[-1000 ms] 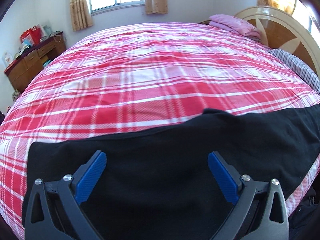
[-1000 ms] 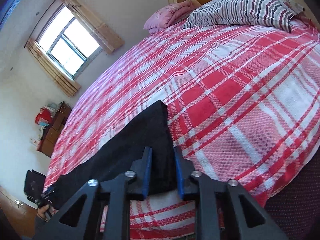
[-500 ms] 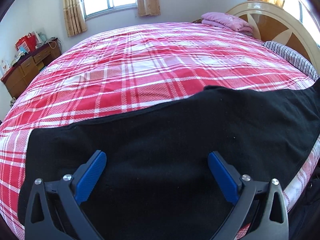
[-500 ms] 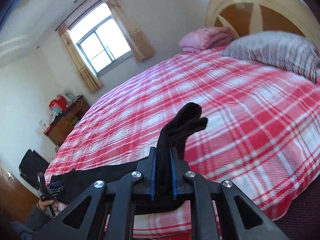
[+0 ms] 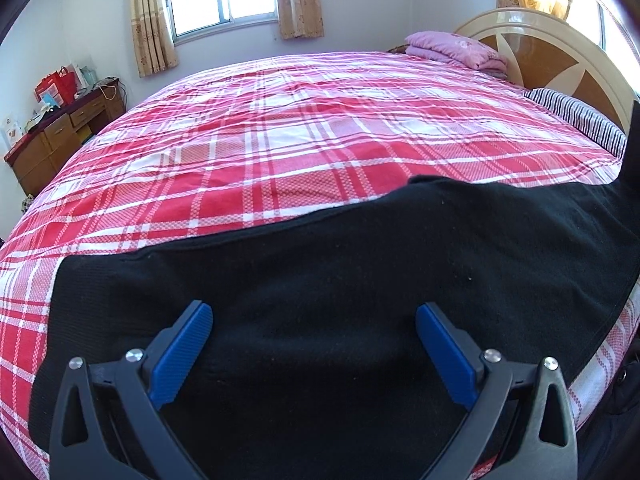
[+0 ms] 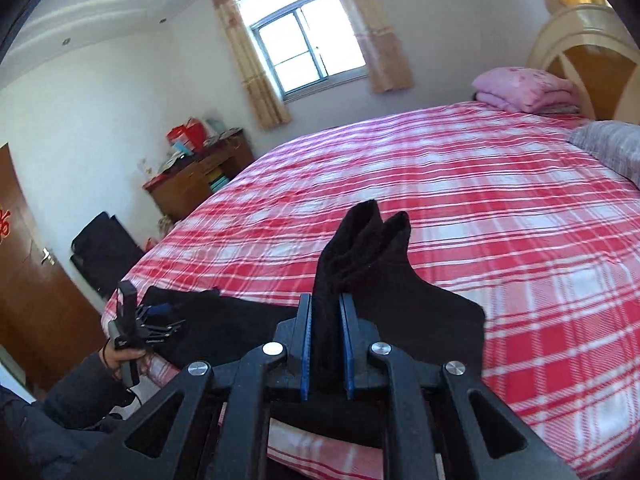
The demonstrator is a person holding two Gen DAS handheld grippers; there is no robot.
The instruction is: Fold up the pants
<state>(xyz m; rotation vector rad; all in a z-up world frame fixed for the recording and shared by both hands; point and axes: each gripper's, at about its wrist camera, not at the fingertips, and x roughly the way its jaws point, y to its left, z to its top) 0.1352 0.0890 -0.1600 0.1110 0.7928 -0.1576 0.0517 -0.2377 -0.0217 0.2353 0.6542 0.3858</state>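
The right gripper [image 6: 326, 312] pinches the black pants [image 6: 360, 264] hem, lifted; the left gripper [image 5: 314, 344] gapes, empty. A thin pinch might slip; the fold would collapse.

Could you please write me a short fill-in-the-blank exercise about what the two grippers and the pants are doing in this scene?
1. The right gripper is shut on the ____-coloured pants.
2. The left gripper hovers over the pants with its jaws ____.
3. The pants lie on a red and white ____ bedspread.
4. Folded ____ bedding sits beside the headboard.

Missing words: black; open; plaid; pink
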